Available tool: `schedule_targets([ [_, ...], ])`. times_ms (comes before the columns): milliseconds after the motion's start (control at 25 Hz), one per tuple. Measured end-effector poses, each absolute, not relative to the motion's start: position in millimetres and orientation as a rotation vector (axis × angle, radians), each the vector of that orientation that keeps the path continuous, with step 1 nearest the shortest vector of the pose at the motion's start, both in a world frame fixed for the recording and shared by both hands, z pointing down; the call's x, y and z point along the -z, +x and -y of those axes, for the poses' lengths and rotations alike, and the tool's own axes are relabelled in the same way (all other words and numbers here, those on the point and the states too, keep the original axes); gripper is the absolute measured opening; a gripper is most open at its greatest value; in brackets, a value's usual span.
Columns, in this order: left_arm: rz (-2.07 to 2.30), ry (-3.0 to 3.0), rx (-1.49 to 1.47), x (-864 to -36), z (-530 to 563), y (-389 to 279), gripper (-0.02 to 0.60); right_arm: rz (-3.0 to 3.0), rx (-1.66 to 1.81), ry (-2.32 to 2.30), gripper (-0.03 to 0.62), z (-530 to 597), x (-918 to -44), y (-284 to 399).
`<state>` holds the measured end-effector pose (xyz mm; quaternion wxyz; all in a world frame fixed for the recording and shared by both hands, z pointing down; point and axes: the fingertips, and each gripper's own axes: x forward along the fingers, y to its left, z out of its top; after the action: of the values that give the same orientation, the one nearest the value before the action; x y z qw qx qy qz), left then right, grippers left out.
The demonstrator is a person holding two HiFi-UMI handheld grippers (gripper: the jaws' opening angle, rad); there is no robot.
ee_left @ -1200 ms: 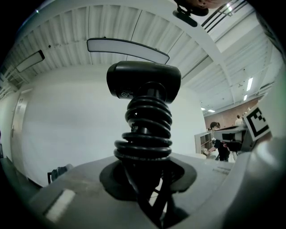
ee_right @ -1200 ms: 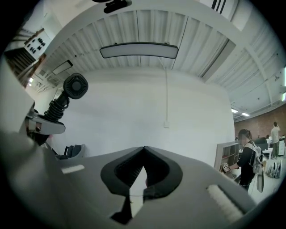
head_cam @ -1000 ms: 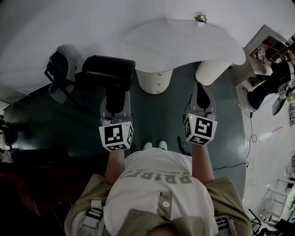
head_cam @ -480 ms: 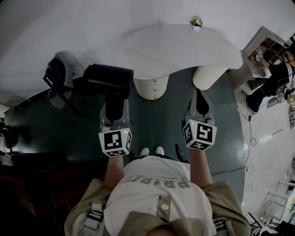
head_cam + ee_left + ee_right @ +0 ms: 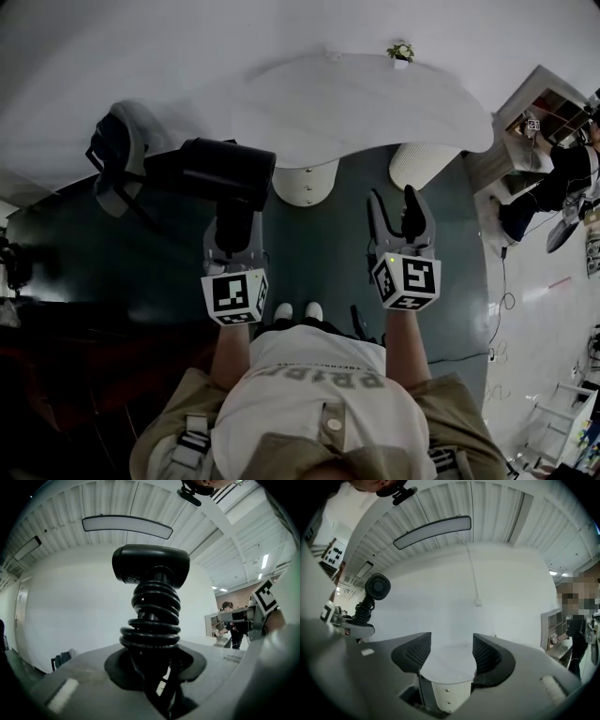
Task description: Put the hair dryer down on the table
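Observation:
The black hair dryer (image 5: 220, 171) stands upright in my left gripper (image 5: 234, 230), which is shut on its handle. In the left gripper view the dryer's head (image 5: 151, 565) is at the top, and a coiled black cord (image 5: 152, 620) wraps the handle between the jaws. The white table (image 5: 375, 94) lies ahead, beyond both grippers. My right gripper (image 5: 400, 214) is held over the floor near the table's edge. Its jaws are opening and nothing is between them. In the right gripper view the ribbed pads (image 5: 414, 652) frame the table top (image 5: 449, 660), and the hair dryer (image 5: 376, 587) shows at far left.
Two white cylindrical table legs (image 5: 305, 181) (image 5: 420, 159) stand under the table's near edge. A chair (image 5: 117, 159) is at the left. A small plant (image 5: 400, 51) sits on the table's far edge. A person (image 5: 562, 164) and shelves (image 5: 548, 103) are at the right.
The right gripper's jaws have gone from shut to spread apart. The left gripper still holds the hair dryer, which has shifted slightly left.

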<state>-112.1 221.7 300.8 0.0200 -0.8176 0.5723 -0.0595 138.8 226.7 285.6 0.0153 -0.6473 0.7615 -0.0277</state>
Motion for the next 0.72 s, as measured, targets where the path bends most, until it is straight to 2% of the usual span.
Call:
schedule_targets([
  [720, -1.734, -2.558, 0.195, -306, -155, -113, 0.132, -2.333, 0.123, -2.055, 0.275, -167, -295, 144],
])
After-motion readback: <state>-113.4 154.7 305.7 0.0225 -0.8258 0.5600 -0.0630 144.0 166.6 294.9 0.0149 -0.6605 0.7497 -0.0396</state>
